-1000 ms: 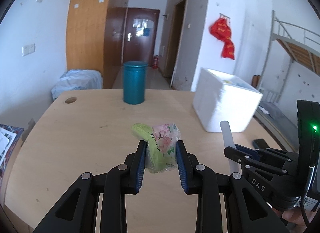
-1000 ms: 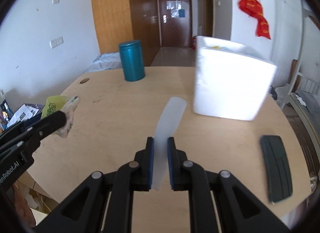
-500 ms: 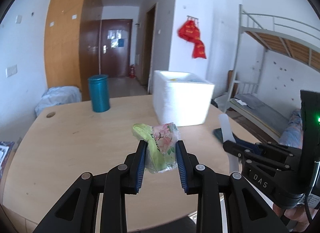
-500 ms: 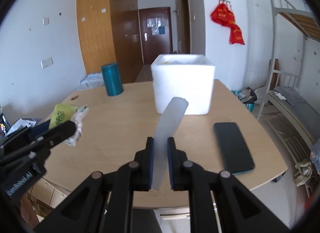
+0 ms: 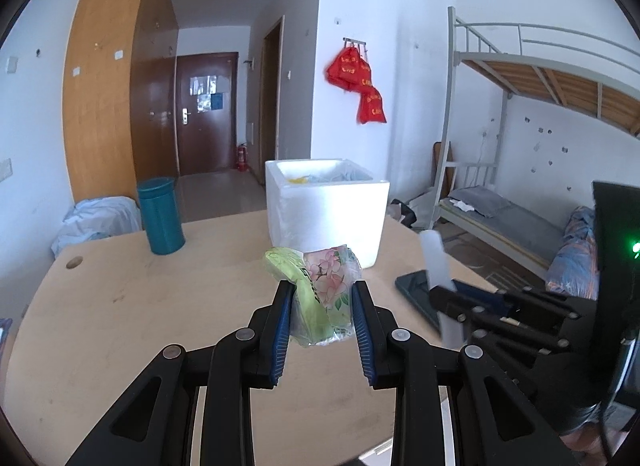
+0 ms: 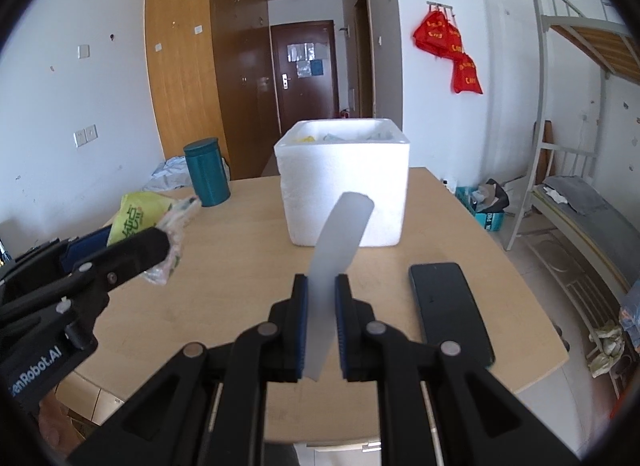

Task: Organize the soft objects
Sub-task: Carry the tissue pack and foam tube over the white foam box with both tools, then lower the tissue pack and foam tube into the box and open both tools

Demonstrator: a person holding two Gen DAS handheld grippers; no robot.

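The left gripper (image 5: 322,318) is clamped on a crumpled bundle of plastic packets (image 5: 318,298), one green, one printed with pink flowers, held up off the wooden table (image 5: 120,306) and short of the white foam box (image 5: 326,209). The right gripper (image 6: 322,318) is closed on a flat translucent strip (image 6: 340,250) that juts forward and upward from between its pads, its rounded tip overlapping the front of the foam box (image 6: 344,185) in that camera.

Only the right wrist camera shows the printed lettering on the green packet (image 6: 136,217), seen from the side, and the full outline of a dark phone (image 6: 448,310) lying flat on the table (image 6: 240,266) to the right of the strip. The left wrist camera catches just one end of the phone (image 5: 416,290) behind the right gripper's arm (image 5: 500,314), but it looks further into the open box, where yellow and pale blue items lie; what they are cannot be made out.

A teal lidded canister (image 5: 160,215) stands at the far left of the table, well apart from the box. Behind are white walls, a wooden wardrobe, a brown door down a hallway, red bags (image 5: 358,81) hung from a wall hook, and a metal bunk bed (image 5: 520,125) on the right.
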